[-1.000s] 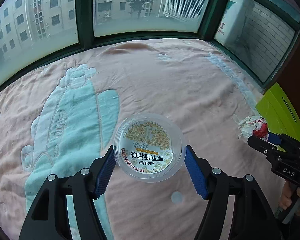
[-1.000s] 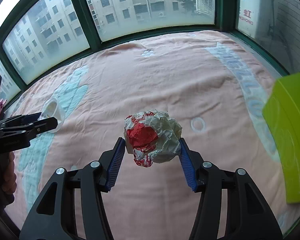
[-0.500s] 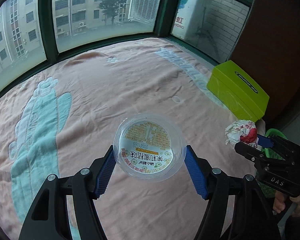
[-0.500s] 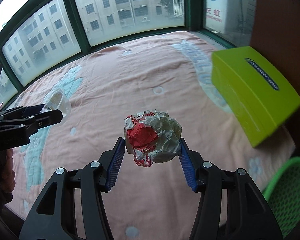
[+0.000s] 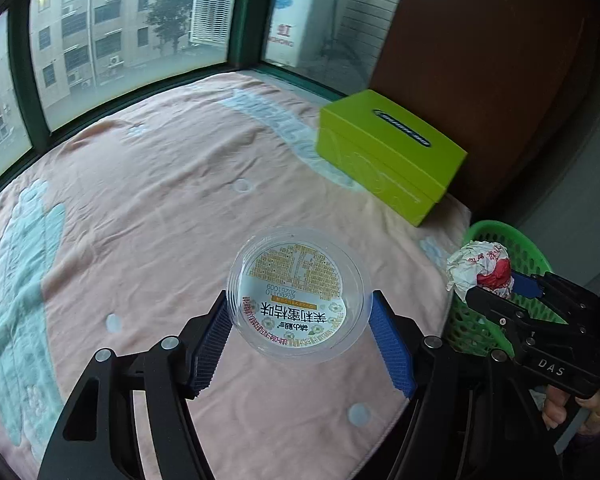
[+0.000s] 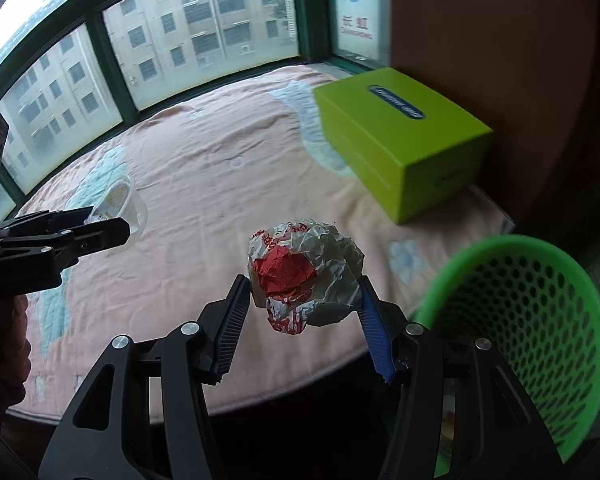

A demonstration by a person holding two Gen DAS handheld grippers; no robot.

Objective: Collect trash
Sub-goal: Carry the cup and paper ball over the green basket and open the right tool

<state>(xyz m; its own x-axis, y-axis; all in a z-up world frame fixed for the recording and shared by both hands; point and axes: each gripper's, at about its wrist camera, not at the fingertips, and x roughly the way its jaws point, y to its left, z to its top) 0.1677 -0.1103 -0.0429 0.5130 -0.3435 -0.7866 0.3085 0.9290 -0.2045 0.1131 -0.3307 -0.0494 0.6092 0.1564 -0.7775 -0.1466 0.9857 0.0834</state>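
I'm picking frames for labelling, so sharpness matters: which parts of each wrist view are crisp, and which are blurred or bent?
Left wrist view: the clear plastic cup in the left gripper is crisp, its label readable; the window frame bows from fisheye.
Right wrist view: the crumpled wrapper in the right gripper is sharp; the green basket and green box smear softly.

Lime-green box (image 5: 388,156) on pink blanket (image 5: 148,200); green-framed windows (image 5: 132,28) behind.

Below me spreads a bed under a pink quilted blanket (image 5: 172,184) with pale blue patches; on it, toward two o'clock against the brown wall, rests a lime-green rectangular cardboard box (image 5: 388,156)
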